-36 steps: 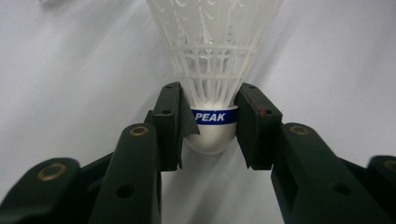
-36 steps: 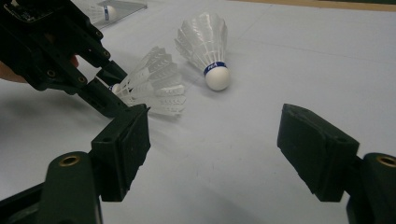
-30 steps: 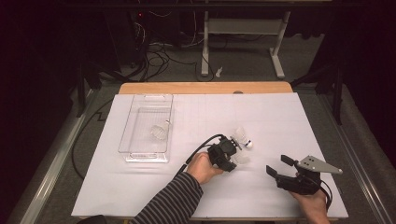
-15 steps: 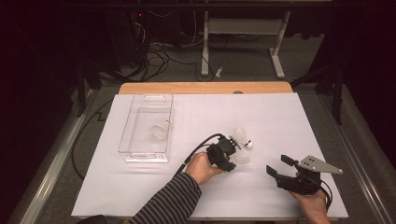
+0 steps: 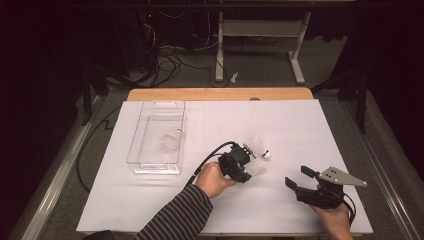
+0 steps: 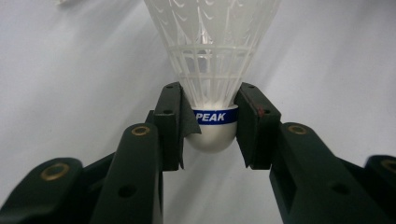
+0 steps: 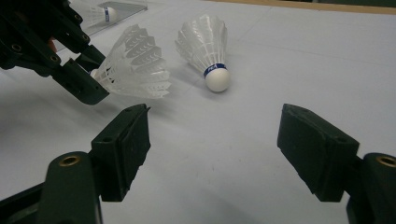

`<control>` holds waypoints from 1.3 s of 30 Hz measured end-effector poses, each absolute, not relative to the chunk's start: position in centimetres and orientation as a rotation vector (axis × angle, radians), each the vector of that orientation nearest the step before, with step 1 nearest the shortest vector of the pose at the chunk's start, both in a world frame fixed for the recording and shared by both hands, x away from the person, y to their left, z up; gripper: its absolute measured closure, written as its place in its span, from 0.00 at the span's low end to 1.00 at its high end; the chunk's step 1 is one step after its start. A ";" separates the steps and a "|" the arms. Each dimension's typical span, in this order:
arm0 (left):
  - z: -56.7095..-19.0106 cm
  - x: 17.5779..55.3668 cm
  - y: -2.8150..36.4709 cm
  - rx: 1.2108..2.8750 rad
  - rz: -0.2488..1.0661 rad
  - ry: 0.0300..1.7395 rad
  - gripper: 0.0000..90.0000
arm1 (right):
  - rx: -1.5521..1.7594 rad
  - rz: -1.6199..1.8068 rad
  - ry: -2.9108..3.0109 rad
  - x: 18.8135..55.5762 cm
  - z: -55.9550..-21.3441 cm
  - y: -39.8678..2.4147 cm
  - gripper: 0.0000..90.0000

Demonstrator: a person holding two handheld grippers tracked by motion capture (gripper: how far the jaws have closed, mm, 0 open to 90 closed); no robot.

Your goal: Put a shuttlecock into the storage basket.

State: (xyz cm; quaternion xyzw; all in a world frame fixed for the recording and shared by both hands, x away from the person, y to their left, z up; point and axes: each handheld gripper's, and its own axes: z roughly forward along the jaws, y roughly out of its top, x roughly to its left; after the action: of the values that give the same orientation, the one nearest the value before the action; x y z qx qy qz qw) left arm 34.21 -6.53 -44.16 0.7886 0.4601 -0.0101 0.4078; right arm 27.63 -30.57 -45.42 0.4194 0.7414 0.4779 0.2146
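A white plastic shuttlecock [image 6: 212, 51] with a blue band on its cork sits between the pads of my left gripper [image 6: 211, 100], which is shut on the cork. In the high view this left gripper [image 5: 245, 170] lies low over the white sheet near the middle, and the held shuttlecock [image 5: 257, 168] points right. A second shuttlecock [image 5: 259, 146] lies loose just behind it, cork to the right. My right gripper [image 5: 299, 177] rests at the front right, open, with nothing between its jaws. From the right gripper [image 7: 215, 135], the held shuttlecock [image 7: 137, 65] and the loose one [image 7: 205, 46] lie ahead.
A clear plastic tray [image 5: 145, 162] stands at the left of the white sheet [image 5: 300, 125] with one shuttlecock [image 5: 170, 142] inside. A wooden table edge [image 5: 220, 94] runs along the back. Cables and a stand's legs lie on the floor beyond.
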 end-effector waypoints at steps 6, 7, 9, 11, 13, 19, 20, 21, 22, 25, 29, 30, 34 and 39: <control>-43.8 33.9 -6.4 1.984 -0.028 1.149 0.72 | 1.159 1.323 2.055 27.6 -45.4 -30.5 0.29; -43.7 33.8 -6.4 1.978 -0.030 1.150 0.72 | 1.159 1.321 2.056 27.6 -45.4 -30.5 0.29; -43.7 33.7 -6.4 1.978 -0.030 1.145 0.72 | 1.155 1.318 2.058 27.6 -45.4 -30.5 0.29; -43.4 33.5 -6.2 1.971 -0.029 1.141 0.72 | 1.156 1.316 2.059 27.6 -45.4 -30.5 0.29; -43.3 33.4 -6.0 1.967 -0.024 1.140 0.72 | 1.158 1.319 2.055 27.6 -45.4 -30.5 0.29; -43.0 33.4 -5.5 1.955 -0.021 1.160 0.72 | 1.157 1.323 2.051 27.6 -45.4 -30.5 0.29; -42.9 33.4 -5.4 1.949 -0.021 1.165 0.72 | 1.156 1.323 2.051 27.6 -45.4 -30.5 0.29; -42.9 33.3 -5.3 1.948 -0.022 1.163 0.72 | 1.158 1.323 2.051 27.6 -45.4 -30.5 0.29; -42.9 33.3 -5.3 1.948 -0.022 1.163 0.72 | 1.158 1.323 2.052 27.6 -45.4 -30.5 0.29; -42.8 33.2 -5.1 1.944 -0.024 1.166 0.72 | 1.158 1.324 2.051 27.6 -45.4 -30.5 0.29; -42.8 33.0 -4.8 1.939 -0.017 1.174 0.72 | 1.158 1.327 2.049 27.6 -45.4 -30.5 0.29; -42.8 33.0 -4.8 1.939 -0.017 1.174 0.72 | 1.158 1.327 2.049 27.6 -45.4 -30.5 0.29; -42.7 32.9 -4.5 1.934 -0.013 1.181 0.72 | 1.160 1.330 2.047 27.5 -45.3 -30.6 0.29; -42.5 32.8 -4.1 1.932 -0.003 1.181 0.72 | 1.161 1.331 2.046 27.5 -45.3 -30.6 0.29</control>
State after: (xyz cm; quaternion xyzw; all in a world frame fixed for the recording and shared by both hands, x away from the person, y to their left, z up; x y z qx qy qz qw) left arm 32.78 -4.08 -42.47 0.7726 0.4721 -0.0011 0.4246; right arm 27.51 -30.57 -45.34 0.4194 0.7388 0.4805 0.2176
